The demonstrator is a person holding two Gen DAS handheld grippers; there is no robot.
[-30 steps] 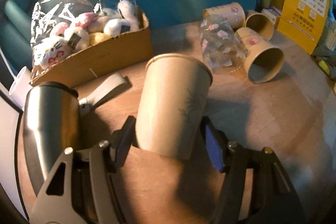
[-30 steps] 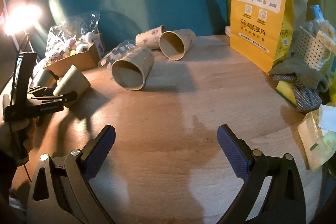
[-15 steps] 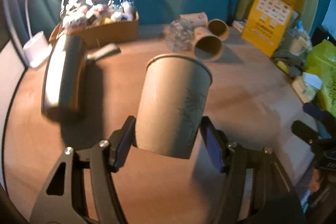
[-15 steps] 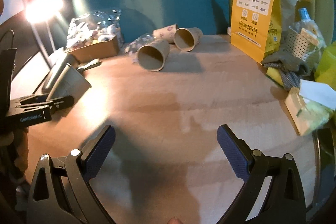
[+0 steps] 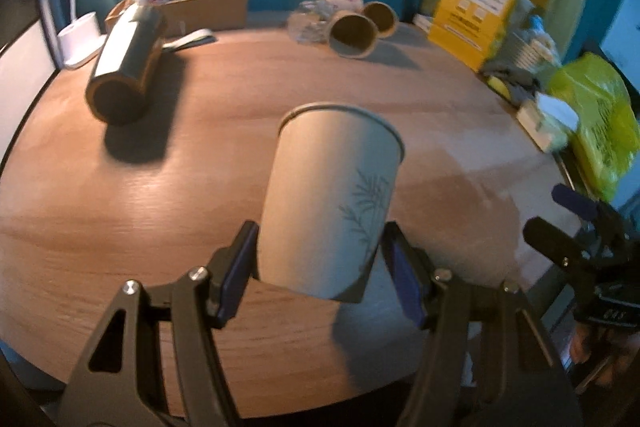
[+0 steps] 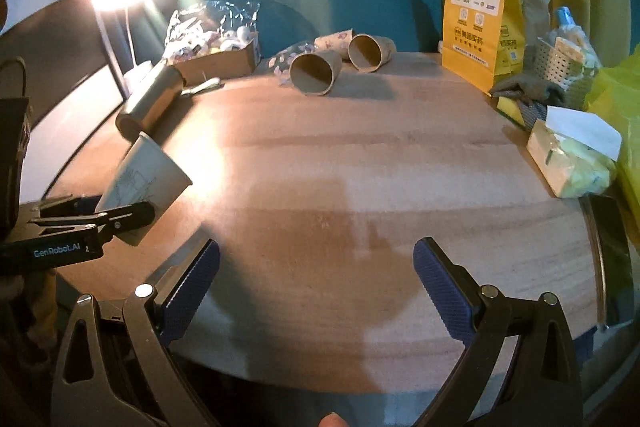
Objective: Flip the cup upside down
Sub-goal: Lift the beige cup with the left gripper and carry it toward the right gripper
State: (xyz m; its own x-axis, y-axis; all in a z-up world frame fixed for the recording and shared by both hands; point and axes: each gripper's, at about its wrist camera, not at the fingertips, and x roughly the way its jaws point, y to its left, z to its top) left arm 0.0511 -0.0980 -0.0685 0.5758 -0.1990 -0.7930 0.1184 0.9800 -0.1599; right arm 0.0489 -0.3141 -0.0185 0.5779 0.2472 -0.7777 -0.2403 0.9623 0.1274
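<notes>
Left tongs (image 5: 320,263) clamp the paper cup (image 5: 332,203), seemingly above the wooden table (image 6: 360,163); right tongs (image 6: 316,263) gape empty.

Pale paper cup (image 5: 332,195) with a leaf sprig print; tilted, rim uppermost; raised off the table.

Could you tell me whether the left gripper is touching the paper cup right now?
Touching: in the left wrist view the left gripper pinches the paper cup on both sides.

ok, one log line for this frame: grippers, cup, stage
left gripper: shut on paper cup | cup: held above table, tilted, mouth away from gripper | right gripper: open, holding nothing | stage: not yet flipped
</notes>
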